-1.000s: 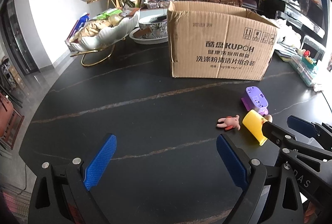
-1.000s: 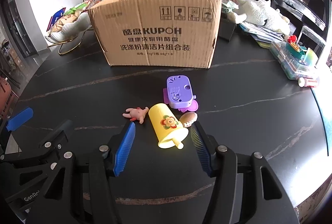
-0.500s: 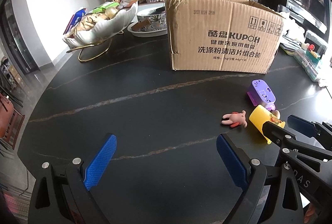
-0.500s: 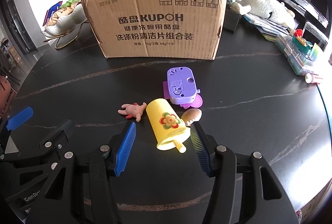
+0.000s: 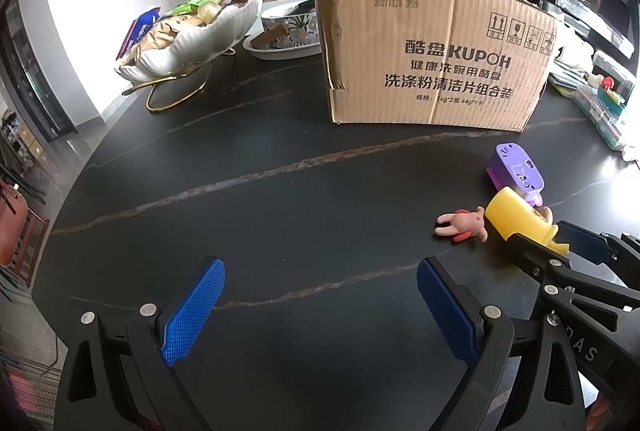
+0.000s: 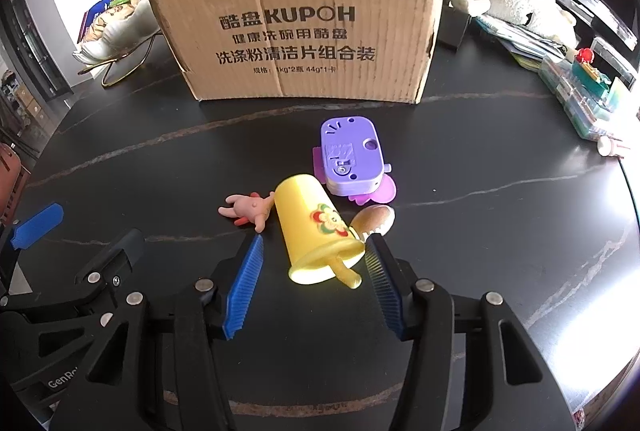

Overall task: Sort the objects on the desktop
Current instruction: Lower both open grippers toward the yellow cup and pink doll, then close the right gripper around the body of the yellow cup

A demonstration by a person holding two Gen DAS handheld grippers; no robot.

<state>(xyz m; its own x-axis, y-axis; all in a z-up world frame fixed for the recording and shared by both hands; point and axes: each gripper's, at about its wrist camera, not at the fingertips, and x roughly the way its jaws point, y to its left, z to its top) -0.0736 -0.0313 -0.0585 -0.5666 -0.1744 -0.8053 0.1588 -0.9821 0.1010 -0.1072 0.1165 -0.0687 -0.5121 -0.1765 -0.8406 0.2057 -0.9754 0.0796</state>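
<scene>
A yellow toy popsicle (image 6: 316, 231) with a flower sticker lies on the black table, its stick end between the open blue fingers of my right gripper (image 6: 314, 251). A small pink figure (image 6: 250, 211) lies left of it, a brown oval piece (image 6: 374, 218) right of it, and a purple toy block (image 6: 352, 155) just behind. The cardboard box (image 6: 300, 19) stands further back. My left gripper (image 5: 320, 275) is open and empty over bare table; the popsicle (image 5: 516, 221), pink figure (image 5: 464, 225) and purple block (image 5: 518, 167) lie to its right.
A white shell-shaped stand (image 5: 192, 35) with snacks and a patterned dish (image 5: 284, 31) stand at the back left. A plush toy (image 6: 516, 3), papers and clear plastic cases (image 6: 580, 99) line the right edge. The right gripper's fingers (image 5: 532, 255) show at the left wrist view's right edge.
Both grippers have moved forward toward the toys and box. The right gripper's open fingers have come around the popsicle's stick end. Nothing has been grasped.
</scene>
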